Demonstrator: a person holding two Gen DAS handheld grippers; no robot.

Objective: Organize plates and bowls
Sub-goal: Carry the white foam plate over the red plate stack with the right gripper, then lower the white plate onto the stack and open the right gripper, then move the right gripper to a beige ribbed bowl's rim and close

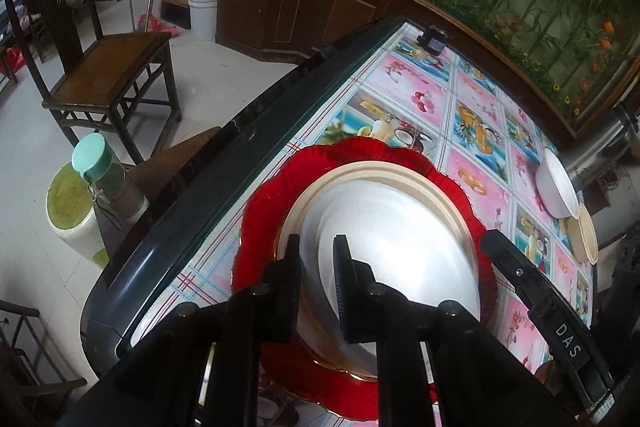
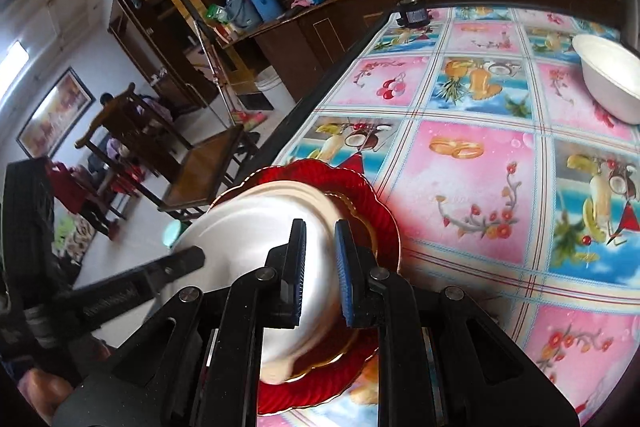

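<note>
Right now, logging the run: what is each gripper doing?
Left gripper: closed on the white plate rim.
Right gripper: closed on the same plate.

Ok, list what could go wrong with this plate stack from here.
1. The red plate sits close to the table edge; a push toward that side could send the stack off.
2. Both the left gripper and right gripper straddle the silver plate, which looks tilted in the right wrist view; uneven release may make it slide off the cream plate.
</note>
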